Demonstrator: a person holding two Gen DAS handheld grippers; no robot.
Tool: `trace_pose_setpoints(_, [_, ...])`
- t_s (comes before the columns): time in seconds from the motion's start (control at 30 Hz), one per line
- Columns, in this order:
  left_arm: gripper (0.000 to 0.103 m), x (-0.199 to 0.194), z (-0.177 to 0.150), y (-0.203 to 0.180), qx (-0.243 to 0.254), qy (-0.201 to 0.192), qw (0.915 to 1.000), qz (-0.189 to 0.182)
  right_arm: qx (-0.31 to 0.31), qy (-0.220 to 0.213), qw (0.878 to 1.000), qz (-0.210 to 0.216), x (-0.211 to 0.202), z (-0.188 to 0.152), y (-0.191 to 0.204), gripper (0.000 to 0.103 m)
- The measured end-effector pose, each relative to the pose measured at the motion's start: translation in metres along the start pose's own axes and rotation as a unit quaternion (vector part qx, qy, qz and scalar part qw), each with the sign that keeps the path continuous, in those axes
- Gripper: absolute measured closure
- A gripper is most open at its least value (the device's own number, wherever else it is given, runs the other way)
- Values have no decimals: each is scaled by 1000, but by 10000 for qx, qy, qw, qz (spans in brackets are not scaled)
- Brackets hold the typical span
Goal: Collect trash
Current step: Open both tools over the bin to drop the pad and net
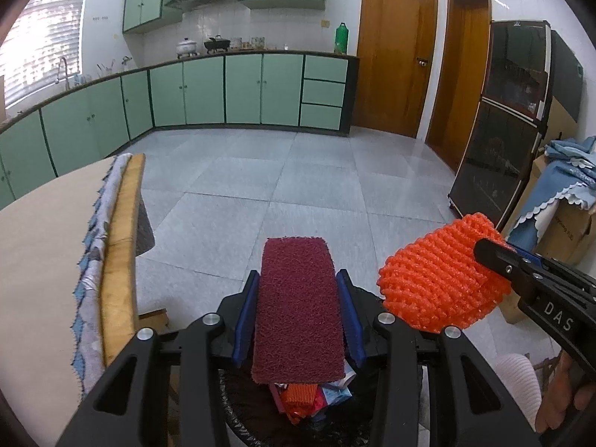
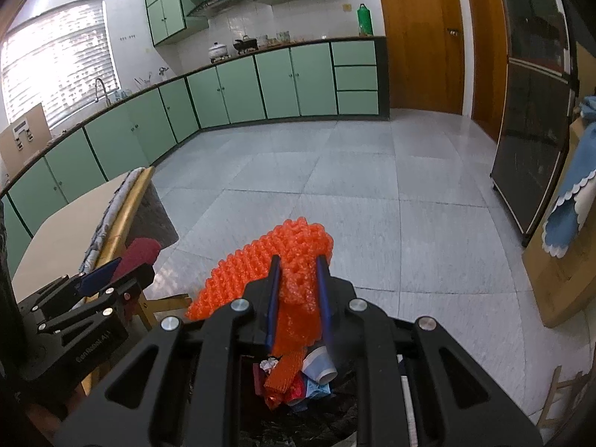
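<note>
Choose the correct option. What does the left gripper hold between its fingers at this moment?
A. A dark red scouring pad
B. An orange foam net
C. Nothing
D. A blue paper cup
A. In the left wrist view the left gripper is closed on the dark red scouring pad, while the orange foam net is in the right gripper, both above the trash bin.

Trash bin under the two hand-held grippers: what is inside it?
Inside the trash bin, lined with a black bag, lie an orange foam net piece, red wrappers and a white-and-blue cup. The gripper bodies cover the rest.
</note>
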State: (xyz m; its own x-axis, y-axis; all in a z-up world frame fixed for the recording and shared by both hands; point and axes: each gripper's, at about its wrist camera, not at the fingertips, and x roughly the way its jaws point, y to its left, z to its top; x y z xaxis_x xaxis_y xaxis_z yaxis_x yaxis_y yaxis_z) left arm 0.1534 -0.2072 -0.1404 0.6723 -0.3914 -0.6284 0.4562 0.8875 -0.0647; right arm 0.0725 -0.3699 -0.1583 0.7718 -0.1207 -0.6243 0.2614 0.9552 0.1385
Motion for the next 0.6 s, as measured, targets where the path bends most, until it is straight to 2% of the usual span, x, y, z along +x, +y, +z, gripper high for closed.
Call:
trace_pose_setpoints(0.17, [62,14,-1,-2,-5,174,9998,-101,9,194,9998,-17,19,-3,-5,84])
trace_pose_setpoints(0.3, [61,26,-1,-1,-15,303,9994,-166,80,369,9993,19,35,-4,-8,78])
trace_pose_setpoints(0.33, [61,28,-1,-1,-24,322,9993,-175,90,421,9991,5,39,-5,-11,76])
trace_pose_setpoints(0.4, [60,32,-1,0,-24,385,9991,-176,141,524,9985,9,46,-7,-13,66])
trace_pose_setpoints(0.5, [51,34,-1,5,-53,402,9990,-175,137,568,9983,-49,51,-6,-14,57])
trace_pose_setpoints(0.6, [37,34,2,10,-109,369,9991,-159,129,518,9985,-77,48,-4,-15,47])
